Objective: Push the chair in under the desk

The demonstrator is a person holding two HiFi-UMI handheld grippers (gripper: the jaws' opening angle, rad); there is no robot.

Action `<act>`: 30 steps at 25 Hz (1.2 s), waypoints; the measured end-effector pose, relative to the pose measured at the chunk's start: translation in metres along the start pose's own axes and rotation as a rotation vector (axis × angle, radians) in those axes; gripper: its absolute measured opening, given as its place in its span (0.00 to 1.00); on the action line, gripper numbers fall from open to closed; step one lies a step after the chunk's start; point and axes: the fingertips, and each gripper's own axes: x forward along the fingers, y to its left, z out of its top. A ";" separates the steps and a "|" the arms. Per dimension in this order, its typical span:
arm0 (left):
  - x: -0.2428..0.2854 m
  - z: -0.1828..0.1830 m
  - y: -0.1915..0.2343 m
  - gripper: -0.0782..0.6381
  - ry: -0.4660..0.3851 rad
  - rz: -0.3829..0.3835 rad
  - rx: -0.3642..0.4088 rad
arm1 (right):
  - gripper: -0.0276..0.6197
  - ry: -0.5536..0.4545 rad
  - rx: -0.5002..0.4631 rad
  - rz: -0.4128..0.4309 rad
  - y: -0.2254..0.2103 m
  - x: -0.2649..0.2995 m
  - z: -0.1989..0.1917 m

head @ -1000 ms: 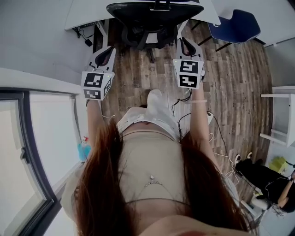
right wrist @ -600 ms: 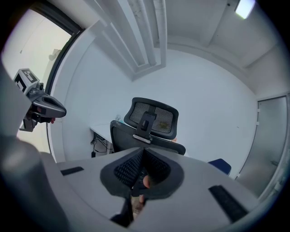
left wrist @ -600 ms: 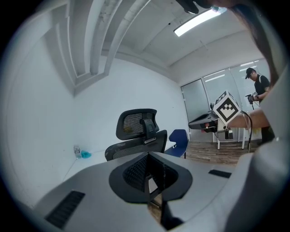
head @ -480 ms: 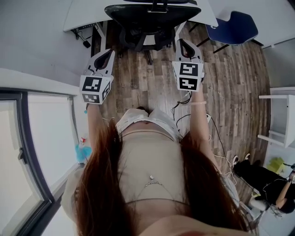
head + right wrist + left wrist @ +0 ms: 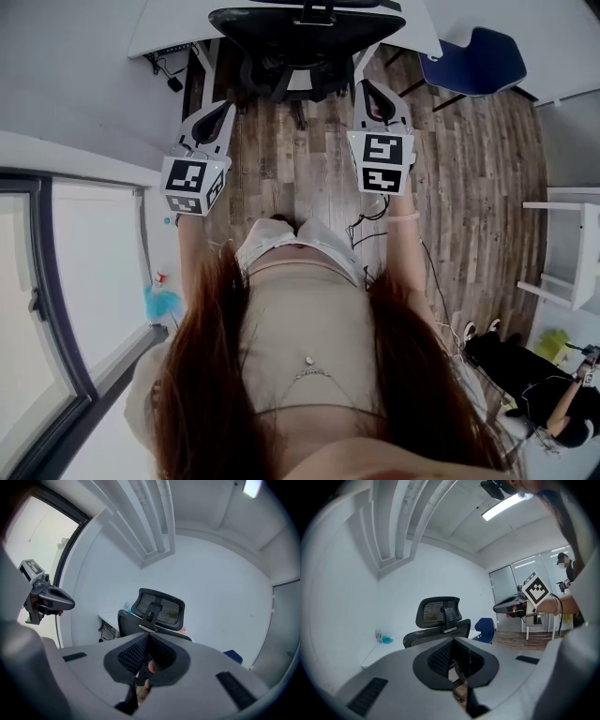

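Head view: wood-plank floor point(image 5: 309, 159), grey wall on the left, and a big window point(image 5: 56, 281) down that side. The white desk point(image 5: 169, 28) runs along the top edge. The black mesh chair point(image 5: 305, 37) sits right at the desk's front edge with its back toward the person. The left gripper point(image 5: 223, 105) and right gripper point(image 5: 371, 88) point at the chair's two sides, close to it, but I can't see any contact. The strip of floor between the two is bare. A blue chair point(image 5: 473, 58) sits off to the right of the desk, cables point(image 5: 375, 211) trail on the floor by the right arm, and there's a white shelf unit point(image 5: 572, 253) at the far right edge.

Left gripper view: jaws pressed together with nothing in them. The chair's headrest and backrest are straight ahead and a bit left. The desk pokes out on its left with a small bottle point(image 5: 378, 636) on it, and the blue chair is to its right with open floor beyond.

Right gripper view: jaws closed here too, and empty. The chair is dead ahead against a plain white wall. The desk corner shows on the chair's left, with wires hanging under it. The window frame runs up the left edge.
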 end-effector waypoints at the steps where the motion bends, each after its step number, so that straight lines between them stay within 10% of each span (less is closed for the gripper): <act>1: 0.000 -0.001 -0.002 0.12 0.001 0.004 -0.008 | 0.08 -0.003 -0.005 0.002 -0.001 -0.002 0.001; 30: 0.011 0.008 -0.060 0.12 0.042 0.029 -0.056 | 0.08 -0.069 -0.001 0.033 -0.032 -0.036 -0.015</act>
